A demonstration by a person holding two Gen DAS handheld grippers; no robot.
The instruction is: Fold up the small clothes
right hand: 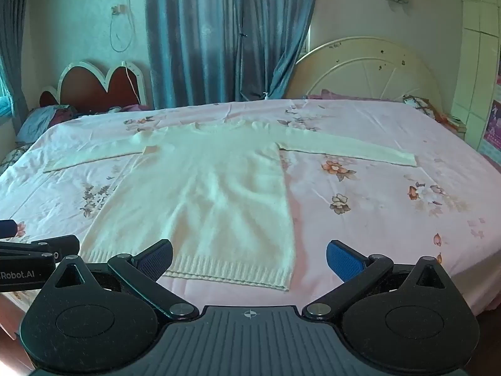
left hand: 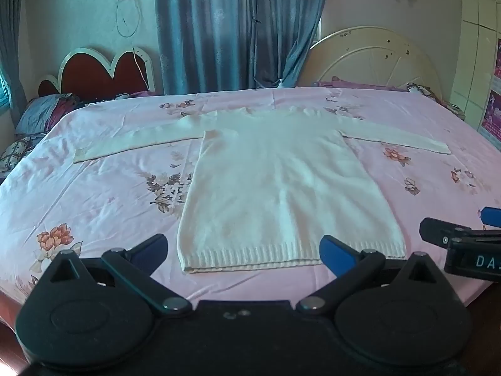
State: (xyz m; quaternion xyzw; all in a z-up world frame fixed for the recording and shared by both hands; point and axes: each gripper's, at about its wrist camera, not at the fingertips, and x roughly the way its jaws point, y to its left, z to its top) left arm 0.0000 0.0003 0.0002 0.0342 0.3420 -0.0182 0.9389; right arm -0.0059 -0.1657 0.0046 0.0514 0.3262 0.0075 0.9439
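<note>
A white knit sweater [left hand: 278, 185] lies flat on the bed, both sleeves spread out sideways, ribbed hem toward me. It also shows in the right wrist view [right hand: 206, 200]. My left gripper [left hand: 244, 252] is open and empty, just above the hem's near edge. My right gripper [right hand: 249, 258] is open and empty, over the hem's right corner. The right gripper shows at the right edge of the left wrist view [left hand: 463, 238]; the left gripper shows at the left edge of the right wrist view [right hand: 34, 250].
The bed has a pink floral sheet [left hand: 109, 188]. Pillows [left hand: 47, 109] lie at the far left by a red headboard [left hand: 103, 72]. A cream round headboard [left hand: 372, 59] and blue curtains [left hand: 235, 28] stand behind. The bed's near edge is just below the grippers.
</note>
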